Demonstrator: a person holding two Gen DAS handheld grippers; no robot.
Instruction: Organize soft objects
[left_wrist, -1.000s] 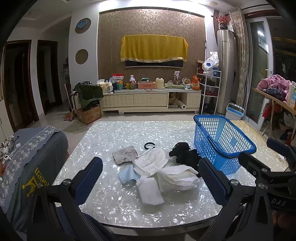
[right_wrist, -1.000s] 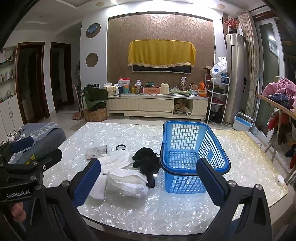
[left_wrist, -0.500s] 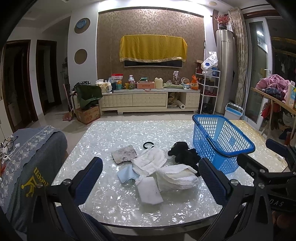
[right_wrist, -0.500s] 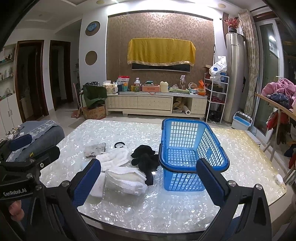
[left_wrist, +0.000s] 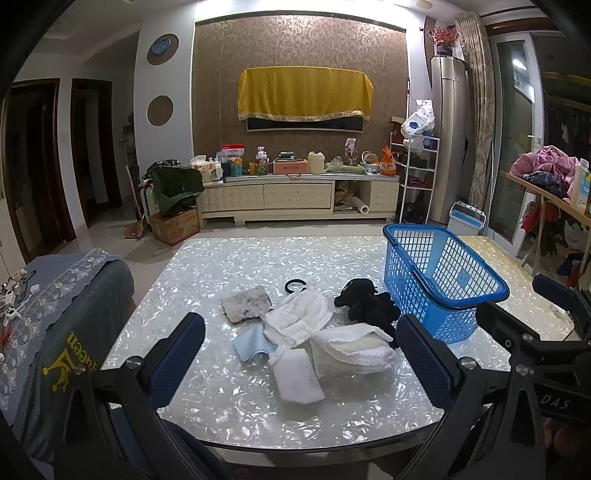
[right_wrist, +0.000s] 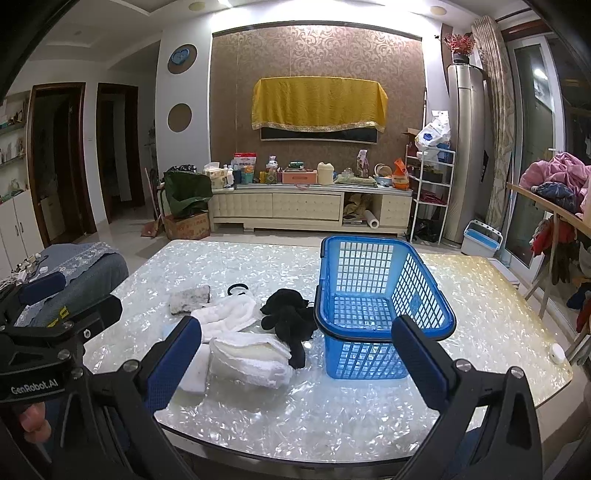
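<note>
A yellow cloth (left_wrist: 304, 92) hangs on the brown wall, over a dark screen. Below it stands a long pale cabinet (left_wrist: 299, 199) with boxes and jars on top. A white wire rack (left_wrist: 419, 177) stands to the right of it — bags sit on top. A cardboard box (left_wrist: 173, 229) rests on the floor to the left. A grey-blue chair cover (left_wrist: 62, 317) is beside the shiny surface (left_wrist: 229, 266).

Right gripper (right_wrist: 295, 354) is wide open at the bottom of the frame, holding nothing. Blue basket (right_wrist: 384, 295) sits empty right of center on the pearly table (right_wrist: 332, 413). Left of it, touching: black plush (right_wrist: 288, 314), then white towels (right_wrist: 247, 358). Other gripper (right_wrist: 55, 332) pokes in lower left.
</note>
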